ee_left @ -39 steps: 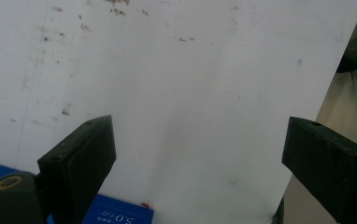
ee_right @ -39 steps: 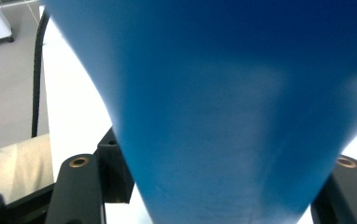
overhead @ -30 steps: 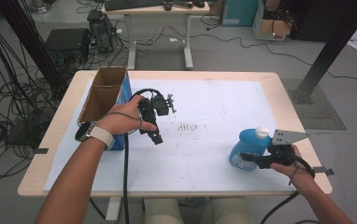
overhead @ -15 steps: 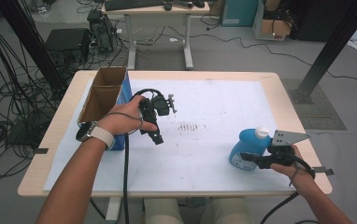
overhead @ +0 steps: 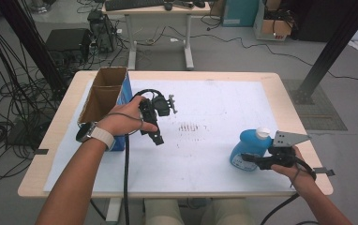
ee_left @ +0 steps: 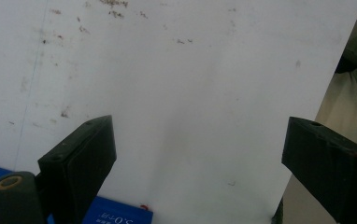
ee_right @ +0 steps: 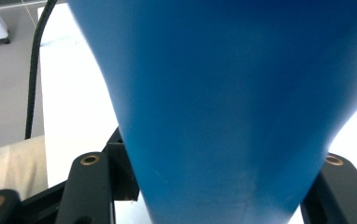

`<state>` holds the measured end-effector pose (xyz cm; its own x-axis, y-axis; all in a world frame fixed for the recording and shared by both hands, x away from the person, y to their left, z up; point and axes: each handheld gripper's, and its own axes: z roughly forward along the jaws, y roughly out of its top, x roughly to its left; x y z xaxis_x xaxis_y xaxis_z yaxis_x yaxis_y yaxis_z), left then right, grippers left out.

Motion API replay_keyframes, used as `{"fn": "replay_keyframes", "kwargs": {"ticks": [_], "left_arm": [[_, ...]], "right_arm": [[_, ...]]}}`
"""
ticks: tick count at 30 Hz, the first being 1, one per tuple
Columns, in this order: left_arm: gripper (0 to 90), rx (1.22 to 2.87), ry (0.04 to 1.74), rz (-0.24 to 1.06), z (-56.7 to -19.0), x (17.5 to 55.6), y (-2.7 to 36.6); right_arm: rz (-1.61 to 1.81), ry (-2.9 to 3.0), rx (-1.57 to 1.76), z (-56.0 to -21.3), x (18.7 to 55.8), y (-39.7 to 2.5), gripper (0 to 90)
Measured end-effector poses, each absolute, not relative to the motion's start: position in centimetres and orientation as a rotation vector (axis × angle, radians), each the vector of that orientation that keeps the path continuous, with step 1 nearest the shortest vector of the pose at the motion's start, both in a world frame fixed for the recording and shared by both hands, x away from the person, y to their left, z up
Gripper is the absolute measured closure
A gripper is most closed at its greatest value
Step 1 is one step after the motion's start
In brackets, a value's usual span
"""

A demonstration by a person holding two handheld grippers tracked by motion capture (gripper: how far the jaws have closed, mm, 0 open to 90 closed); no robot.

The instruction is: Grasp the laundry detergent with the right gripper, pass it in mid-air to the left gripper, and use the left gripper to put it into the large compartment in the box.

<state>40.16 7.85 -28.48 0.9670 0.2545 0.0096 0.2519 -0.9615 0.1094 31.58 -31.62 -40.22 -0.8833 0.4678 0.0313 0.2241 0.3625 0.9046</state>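
The work surface is a light wooden table point(overhead: 285, 93) covered by a white sheet point(overhead: 214, 126), standing on a grey floor with cable bundles to the left and a second desk behind. An open cardboard box point(overhead: 103, 93) with a blue side stands at the table's left edge.

From my remote station I read the following positions:

1. Right gripper point(overhead: 247, 158): held low at the right front of the table. Its jaws sit on either side of the lower body of the blue bottle point(overhead: 247, 146). In the right gripper view the bottle point(ee_right: 223, 107) sits between the two jaws; I judge them clamped against it.
2. The blue bottle has a white cap point(overhead: 263, 133) and stands upright on the sheet, near the right front corner.
3. Left gripper point(overhead: 154, 133): held beside the box, above the sheet, well apart from the bottle. In the left gripper view its jaws stand wide apart with only bare white sheet point(ee_left: 190, 93) between them.
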Motion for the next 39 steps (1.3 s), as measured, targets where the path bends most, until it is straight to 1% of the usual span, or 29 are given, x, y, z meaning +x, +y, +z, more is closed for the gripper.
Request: {"fn": "replay_keyframes", "kwargs": {"ticks": [20,39], "left_arm": [[10.3,3.000,0.383,0.047,-28.48,40.07,7.92],[10.3,3.006,0.387,0.033,-28.56,40.20,7.93]], "right_arm": [[1.529,2.394,0.623,-40.18,31.59,-31.63,42.9],[1.525,2.401,0.626,-40.13,31.60,-31.58,43.2]]}}
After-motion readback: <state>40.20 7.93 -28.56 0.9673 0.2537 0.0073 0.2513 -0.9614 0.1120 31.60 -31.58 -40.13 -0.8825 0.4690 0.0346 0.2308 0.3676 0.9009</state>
